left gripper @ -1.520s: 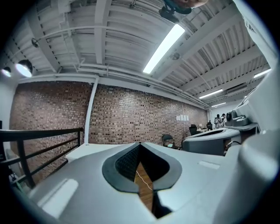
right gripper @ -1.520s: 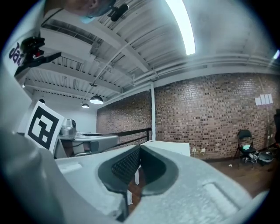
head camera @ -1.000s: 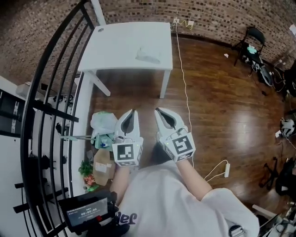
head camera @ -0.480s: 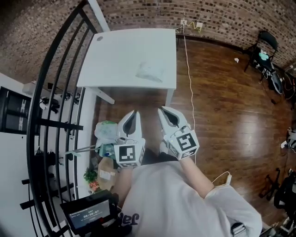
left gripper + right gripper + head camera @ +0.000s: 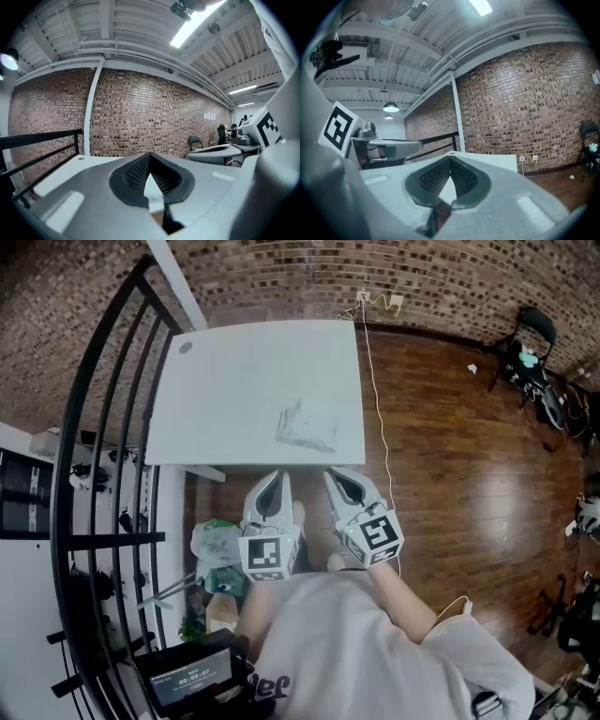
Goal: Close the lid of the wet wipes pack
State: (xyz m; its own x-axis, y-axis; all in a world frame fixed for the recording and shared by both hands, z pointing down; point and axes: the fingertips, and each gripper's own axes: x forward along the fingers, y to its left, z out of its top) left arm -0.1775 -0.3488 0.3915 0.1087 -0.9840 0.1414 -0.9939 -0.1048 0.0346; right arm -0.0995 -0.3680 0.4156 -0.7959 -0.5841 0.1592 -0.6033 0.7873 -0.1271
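Pack: soft white plastic wet wipes pack (image 5: 307, 425), near the white rectangular table's (image 5: 225, 381) front edge.
My left gripper (image 5: 277, 480): pressed together, empty.
My right gripper (image 5: 337, 477): pressed together, empty.

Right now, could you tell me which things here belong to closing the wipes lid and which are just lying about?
For the job: wet wipes pack, table, left gripper and right gripper, both shut and empty.
Lying about: plastic bag, cardboard box, cable, black chair.

A white table (image 5: 234, 390) stands against the brick wall (image 5: 441, 282). Left of the table runs a black railing (image 5: 112, 541); right of it, wooden floor (image 5: 469, 474) and 1 black chair (image 5: 532, 334).
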